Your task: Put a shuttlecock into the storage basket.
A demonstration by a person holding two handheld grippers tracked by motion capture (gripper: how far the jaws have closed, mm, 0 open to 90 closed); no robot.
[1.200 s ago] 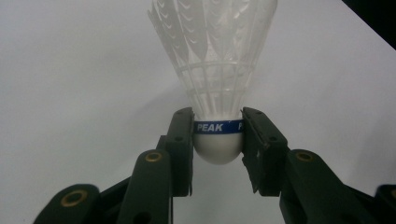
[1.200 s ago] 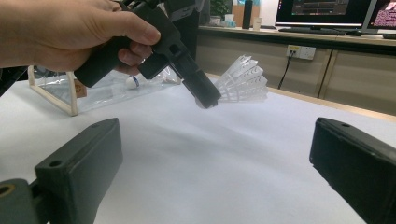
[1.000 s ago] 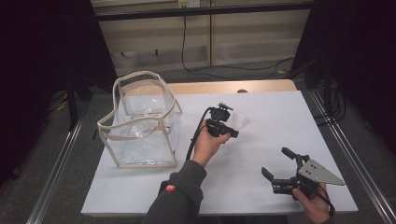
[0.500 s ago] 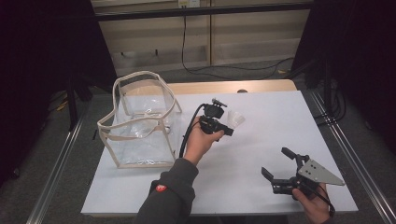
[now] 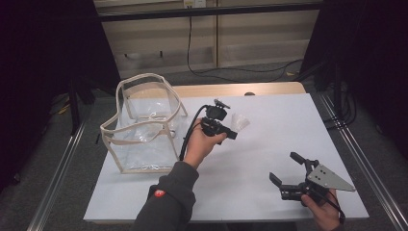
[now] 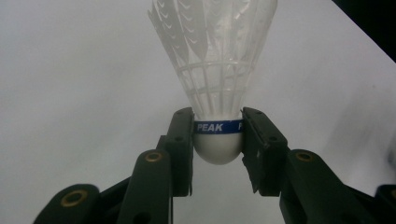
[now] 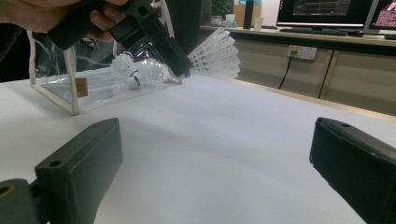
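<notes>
A white shuttlecock (image 6: 217, 70) with a blue band round its cork is clamped at the cork between the two jaws of my left gripper (image 6: 217, 135). In the high view that gripper (image 5: 232, 131) hangs above the middle of the white table (image 5: 260, 154), feathers of the shuttlecock (image 5: 239, 122) pointing right. A clear bag (image 5: 144, 122) with cream trim stands open just left of it. My right gripper (image 5: 285, 167) rests near the front right, jaws wide apart with nothing between them (image 7: 215, 154).
Through the bag's clear wall (image 7: 70, 84) two shuttlecocks (image 7: 135, 72) lie inside. A wooden strip (image 5: 240, 89) runs along the table's far edge, with cables and cabinets behind. Metal rails flank both sides of the table.
My left hand has carried the shuttlecock a little left toward the bag and slightly upward. The right gripper has stayed where it was.
</notes>
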